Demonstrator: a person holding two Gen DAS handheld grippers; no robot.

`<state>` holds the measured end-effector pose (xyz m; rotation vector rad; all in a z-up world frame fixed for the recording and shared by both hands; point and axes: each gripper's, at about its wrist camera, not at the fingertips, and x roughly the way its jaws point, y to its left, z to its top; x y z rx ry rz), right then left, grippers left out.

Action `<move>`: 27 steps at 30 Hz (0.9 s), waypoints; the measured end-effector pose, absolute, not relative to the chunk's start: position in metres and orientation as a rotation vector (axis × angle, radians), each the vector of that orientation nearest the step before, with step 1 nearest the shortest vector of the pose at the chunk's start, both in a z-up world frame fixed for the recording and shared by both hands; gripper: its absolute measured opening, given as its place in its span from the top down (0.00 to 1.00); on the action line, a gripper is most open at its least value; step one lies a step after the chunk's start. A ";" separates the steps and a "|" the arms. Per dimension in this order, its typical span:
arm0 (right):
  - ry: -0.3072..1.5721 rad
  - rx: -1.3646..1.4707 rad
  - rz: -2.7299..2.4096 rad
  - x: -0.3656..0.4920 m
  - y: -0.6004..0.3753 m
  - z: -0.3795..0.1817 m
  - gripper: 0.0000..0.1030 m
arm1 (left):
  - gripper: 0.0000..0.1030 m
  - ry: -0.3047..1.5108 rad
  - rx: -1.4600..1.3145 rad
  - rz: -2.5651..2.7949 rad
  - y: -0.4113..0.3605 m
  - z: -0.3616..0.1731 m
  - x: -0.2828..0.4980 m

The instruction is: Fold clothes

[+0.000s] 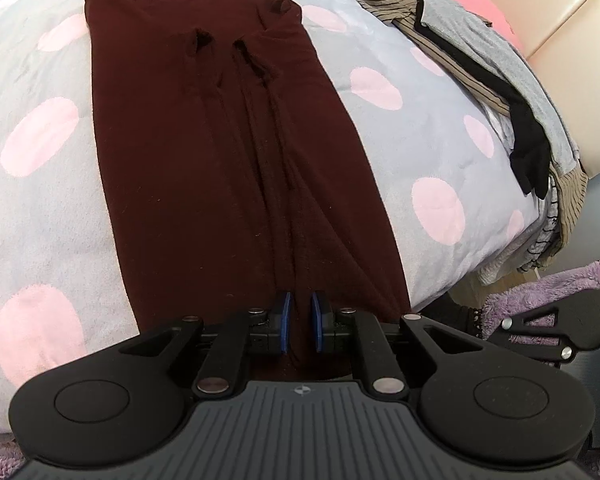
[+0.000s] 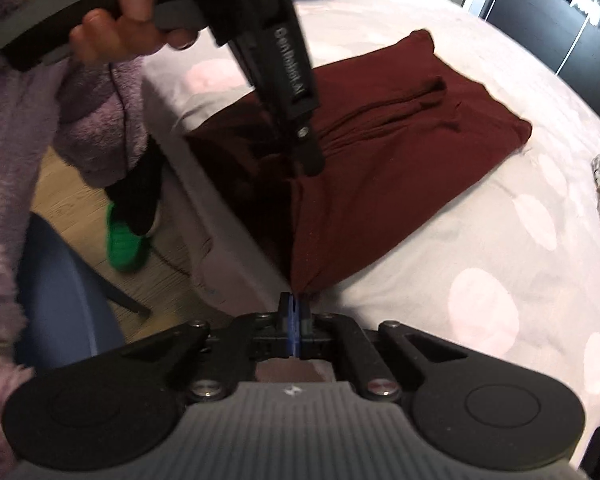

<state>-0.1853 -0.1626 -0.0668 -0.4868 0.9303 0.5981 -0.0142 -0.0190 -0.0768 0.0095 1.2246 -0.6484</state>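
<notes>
A dark maroon garment lies lengthwise on the dotted bed cover, folded into a long strip with ridges down its middle. My left gripper is at its near hem, blue pads close together with a ridge of the fabric pinched between them. In the right wrist view the same garment hangs a little over the bed's edge. My right gripper is shut on its near corner, which rises in a point into the pads. The left gripper comes down onto the hem farther along, held by a hand.
A heap of striped, grey and black clothes lies along the bed's right side by a beige headboard. Below the bed edge are wooden floor, a green shoe and a blue chair. A fuzzy purple sleeve hangs at left.
</notes>
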 end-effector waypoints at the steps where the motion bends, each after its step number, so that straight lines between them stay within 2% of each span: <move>1: 0.963 -0.488 0.600 -0.188 -0.162 -0.068 1.00 | 0.89 1.221 -0.002 -0.653 -0.017 -0.075 -0.015; 5: 0.941 -0.530 0.534 -0.190 -0.159 -0.066 0.94 | 0.88 1.205 -0.067 -0.661 -0.007 -0.064 -0.017; 7: 0.888 -0.534 0.493 -0.191 -0.158 -0.060 0.78 | 0.78 1.198 -0.110 -0.659 -0.002 -0.061 -0.018; 8: 0.858 -0.538 0.482 -0.193 -0.157 -0.057 0.61 | 0.68 1.200 -0.140 -0.660 0.000 -0.061 -0.018; 9: 0.827 -0.542 0.479 -0.193 -0.154 -0.054 0.58 | 0.60 1.206 -0.169 -0.663 0.001 -0.061 -0.018; 16: 0.747 -0.674 0.473 -0.179 -0.121 -0.071 0.60 | 0.62 1.267 -0.185 -0.669 -0.008 -0.074 -0.017; 20: 0.723 -0.806 0.456 -0.171 -0.107 -0.091 0.61 | 0.77 1.280 -0.147 -0.659 -0.012 -0.078 -0.017; 21: 0.716 -0.828 0.450 -0.171 -0.105 -0.092 0.63 | 0.83 1.284 -0.148 -0.658 -0.012 -0.079 -0.017; 22: 0.711 -0.841 0.435 -0.172 -0.105 -0.092 0.71 | 0.86 1.286 -0.152 -0.658 -0.011 -0.080 -0.016; 23: 0.706 -0.843 0.412 -0.172 -0.107 -0.090 0.85 | 0.89 1.287 -0.166 -0.666 -0.010 -0.080 -0.016; 24: 0.709 -0.825 0.394 -0.172 -0.110 -0.085 0.90 | 0.92 1.286 -0.184 -0.680 -0.010 -0.079 -0.016; 27: 0.712 -0.782 0.338 -0.176 -0.120 -0.069 0.91 | 0.92 1.273 -0.224 -0.745 -0.011 -0.073 -0.018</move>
